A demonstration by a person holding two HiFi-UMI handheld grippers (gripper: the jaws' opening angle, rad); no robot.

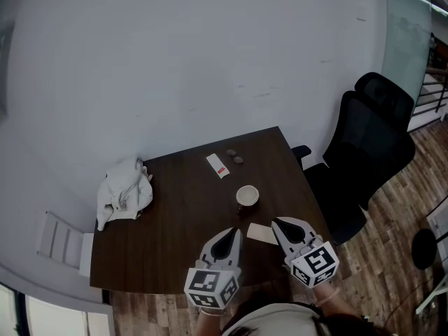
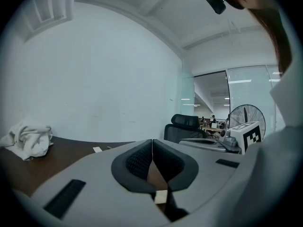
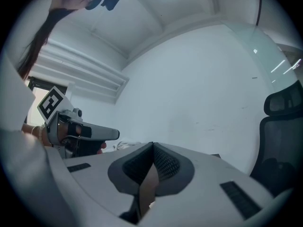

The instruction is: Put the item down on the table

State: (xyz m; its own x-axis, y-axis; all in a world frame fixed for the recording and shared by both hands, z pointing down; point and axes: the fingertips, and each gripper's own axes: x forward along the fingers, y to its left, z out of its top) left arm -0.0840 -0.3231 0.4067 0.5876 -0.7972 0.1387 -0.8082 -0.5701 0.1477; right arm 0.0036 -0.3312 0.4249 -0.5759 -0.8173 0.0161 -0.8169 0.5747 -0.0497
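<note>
Both grippers hover low over the near part of the desk (image 1: pixel 175 222). The left gripper (image 1: pixel 229 235) has its jaws closed pad to pad with nothing between them, and the right gripper (image 1: pixel 280 224) is likewise fully closed and empty. The likely task item is the beige card (image 1: pixel 261 233). It lies flat on the desk between the two gripper tips, just beside the right one, so the put-down appears complete.

Hazard 1: the cup (image 1: pixel 247 197) stands just beyond the card and near both tips. A forward or sideways sweep of either gripper during withdrawal could tip it or push it across the desk.

Hazard 2: a closed tip dragged over the card could slide it toward the near edge of the desk. A flat card offers little purchase for a new grasp.

Hazard 3: the right gripper works close to the right edge of the desk, with an office chair (image 1: pixel 364 152) just past it, so a wide outward swing could strike the chair.

Containers: the cup is the only one in view. It stands upright, and its interior reads dark against a pale rim. Whether it holds liquid cannot be determined.

A white cloth (image 1: pixel 124 191), a small white slip (image 1: pixel 218 165) and two small round objects (image 1: pixel 235 157) lie farther off, clear of the grippers.
</note>
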